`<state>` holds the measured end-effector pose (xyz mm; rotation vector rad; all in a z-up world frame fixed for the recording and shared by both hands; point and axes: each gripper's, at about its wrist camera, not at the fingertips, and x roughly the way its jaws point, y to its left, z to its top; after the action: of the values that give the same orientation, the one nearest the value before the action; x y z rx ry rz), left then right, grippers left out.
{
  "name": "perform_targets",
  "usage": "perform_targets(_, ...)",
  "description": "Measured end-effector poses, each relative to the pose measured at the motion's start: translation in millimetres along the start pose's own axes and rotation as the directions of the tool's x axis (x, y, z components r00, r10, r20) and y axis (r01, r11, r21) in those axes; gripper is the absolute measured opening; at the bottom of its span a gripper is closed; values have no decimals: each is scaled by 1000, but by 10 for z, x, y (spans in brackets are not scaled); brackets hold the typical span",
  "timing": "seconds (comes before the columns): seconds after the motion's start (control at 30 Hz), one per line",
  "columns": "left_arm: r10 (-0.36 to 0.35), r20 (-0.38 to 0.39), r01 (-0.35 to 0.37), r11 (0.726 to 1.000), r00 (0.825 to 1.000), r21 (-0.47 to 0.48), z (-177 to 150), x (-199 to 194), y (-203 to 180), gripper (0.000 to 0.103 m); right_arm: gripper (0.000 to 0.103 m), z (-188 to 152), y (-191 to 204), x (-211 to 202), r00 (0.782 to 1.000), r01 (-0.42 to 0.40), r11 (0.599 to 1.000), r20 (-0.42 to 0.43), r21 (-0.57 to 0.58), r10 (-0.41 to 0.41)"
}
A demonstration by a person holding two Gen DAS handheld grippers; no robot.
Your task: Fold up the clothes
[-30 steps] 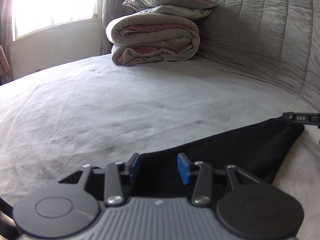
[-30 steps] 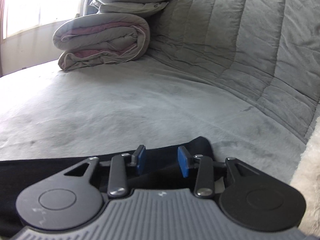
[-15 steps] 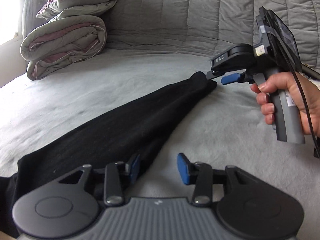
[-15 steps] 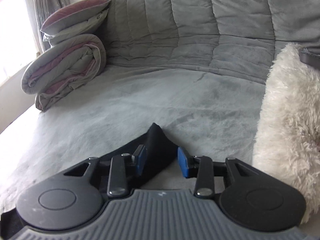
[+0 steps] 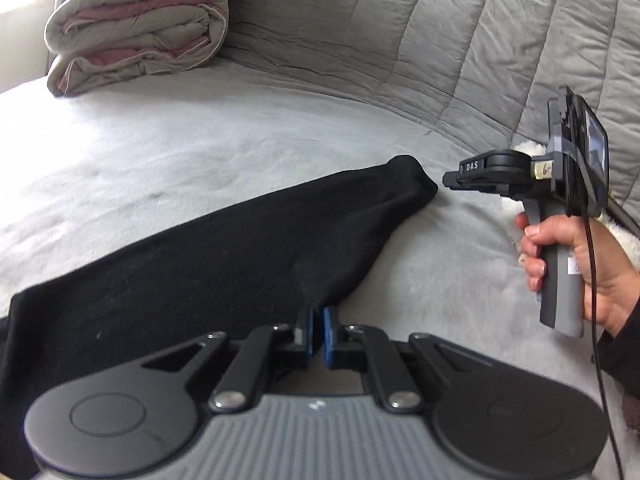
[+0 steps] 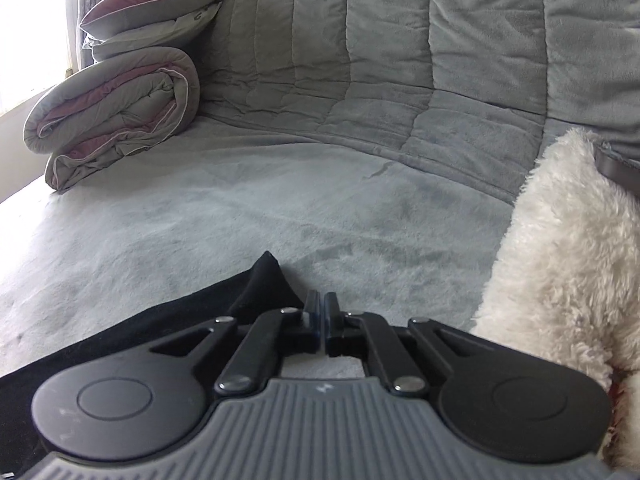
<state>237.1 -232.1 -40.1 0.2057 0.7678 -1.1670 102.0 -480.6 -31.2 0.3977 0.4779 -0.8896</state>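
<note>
A grey bed meets a quilted grey headboard. At its far left corner a rolled duvet carries two pillows. Daylight enters a window on the left.

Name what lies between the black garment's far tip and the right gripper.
Only bare grey bed cover, in the left wrist view, separates black garment from right gripper.

Left gripper has black linkage arms with silver screws, blue finger pads, round black discs and a ribbed grey body. Right gripper is black, marked "DAS", on a grey handle with a thin black cable. A hand shows a dark sleeve.
</note>
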Motion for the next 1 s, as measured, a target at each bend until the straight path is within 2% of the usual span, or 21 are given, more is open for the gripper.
perform_targets(0.07, 15, 6, -14, 1000, 1000, -26, -38, -13, 60, 11, 14, -16, -30, -13, 1000, -18, 999, 2, 34, 18)
perform_targets(0.1, 35, 17, -34, 999, 999, -29, -51, -20, 57, 13, 15, -20, -15, -2, 1000, -18, 999, -12, 36, 18)
perform_targets(0.13, 51, 28, -50, 998, 998, -30, -61, -28, 49, 22, 18, -25, -1, 10, 999, -17, 999, -27, 38, 18)
perform_targets(0.17, 57, 39, -56, 998, 998, -26, -66, -36, 33, 33, 26, -37, -2, 28, 999, -30, 998, -36, 47, 32)
perform_targets(0.2, 63, 49, -62, 998, 997, -18, -68, -40, 13, 36, 29, -49, -3, 47, 998, -44, 997, -45, 57, 47)
perform_targets(0.33, 79, 48, -82, 994, 996, 69, -66, 16, -120, 40, 32, -140, 48, 125, 996, -87, 996, -28, 19, 88)
perform_targets(0.37, 86, 43, -90, 992, 995, 93, -72, 43, -154, 40, 29, -156, 68, 140, 994, -105, 994, -23, 5, 105)
perform_targets(0.4, 97, 40, -101, 988, 994, 118, -79, 71, -189, 40, 24, -161, 88, 150, 993, -118, 993, -20, -12, 118)
perform_targets(0.43, 114, 41, -119, 982, 993, 144, -88, 98, -227, 40, 12, -160, 100, 164, 991, -130, 991, -22, -20, 129)
perform_targets(0.5, 143, 49, -149, 972, 989, 183, -97, 132, -296, 36, 9, -147, 95, 157, 991, -134, 991, -21, -22, 134)
perform_targets(0.53, 153, 61, -162, 968, 986, 194, -94, 129, -321, 15, 8, -117, 97, 130, 993, -116, 993, -13, -24, 116)
perform_targets(0.57, 158, 72, -169, 965, 985, 198, -87, 121, -337, 7, 8, -88, 98, 103, 995, -98, 995, -6, -25, 98)
perform_targets(0.63, 134, 85, -147, 975, 987, 165, -64, 83, -299, 7, 8, -29, 117, 60, 999, -52, 998, 3, -42, 52)
perform_targets(0.7, 105, 61, -113, 984, 993, 141, -48, 77, -242, 7, 8, -10, 133, 69, 1000, -10, 997, -13, -71, 9)
perform_targets(0.77, 80, 27, -83, 987, 996, 137, -44, 89, -214, 12, 9, -31, 132, 121, 999, 14, 995, -46, -97, -19)
perform_targets(0.8, 71, 13, -72, 987, 997, 144, -46, 92, -215, 15, 9, -53, 107, 119, 999, 9, 997, -40, -75, -12)
perform_targets(0.87, 69, 12, -70, 984, 998, 161, -48, 62, -247, 28, 19, -97, 57, 114, 1000, -2, 1000, -26, -30, 1)
perform_targets(0.93, 80, 31, -84, 982, 996, 167, -57, -16, -275, 42, 20, -83, 131, 56, 1000, -10, 999, -6, -36, 10)
perform_targets(1.0, 101, 60, -109, 981, 993, 158, -80, -124, -269, 43, 32, -70, 231, -17, 1000, -18, 998, 21, -58, 19)
